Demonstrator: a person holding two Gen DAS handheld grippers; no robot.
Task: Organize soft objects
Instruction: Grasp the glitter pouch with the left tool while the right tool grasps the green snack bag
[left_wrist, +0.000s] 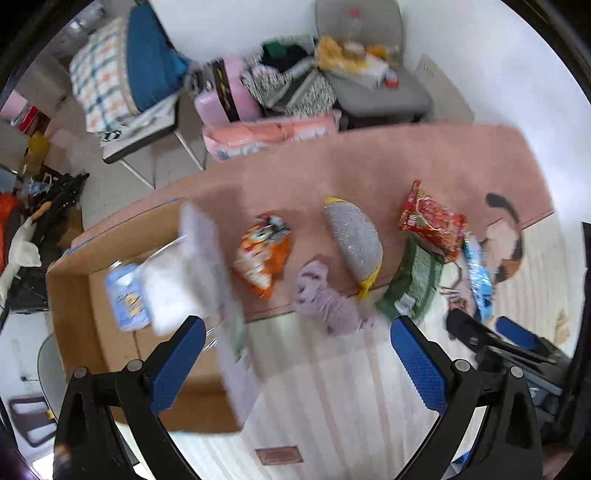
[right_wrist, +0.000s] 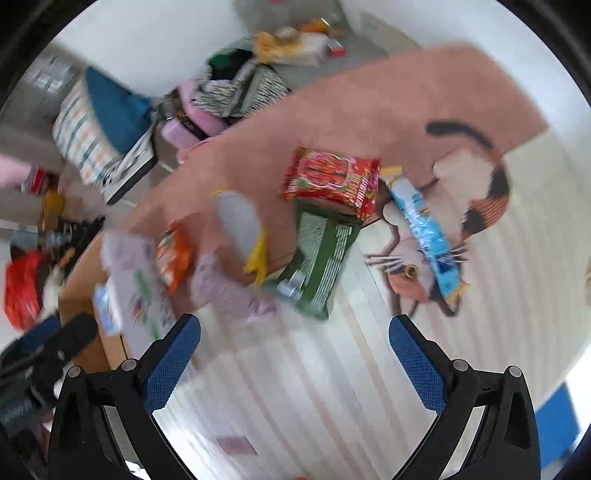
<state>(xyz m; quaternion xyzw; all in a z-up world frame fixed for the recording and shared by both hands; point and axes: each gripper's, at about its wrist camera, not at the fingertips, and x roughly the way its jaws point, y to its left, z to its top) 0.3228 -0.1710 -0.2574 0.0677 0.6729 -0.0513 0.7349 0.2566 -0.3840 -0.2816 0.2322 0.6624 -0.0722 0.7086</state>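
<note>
Ahead of both spread, empty grippers, left gripper (left_wrist: 297, 354) and right gripper (right_wrist: 295, 354), the lilac cloth (left_wrist: 325, 299) lies crumpled on the rug (left_wrist: 332, 166) beside the cardboard box (left_wrist: 74, 295), nearer the left, its length running toward the right.

A pink and cream striped rug with a cat picture (left_wrist: 369, 162) carries everything. An open brown cardboard box (left_wrist: 74, 295) sits at its left end. Right of the box lie, in turn, an orange crinkly snack bag (left_wrist: 262, 254), a crumpled lilac knitted cloth (left_wrist: 325, 299), a grey oval sponge with yellow ends (left_wrist: 354, 240), a flat green packet (left_wrist: 413, 284) with a red snack bag (left_wrist: 430, 218) overlapping its far end, and a light-blue wrapper (right_wrist: 424, 229), farthest from the box.
</note>
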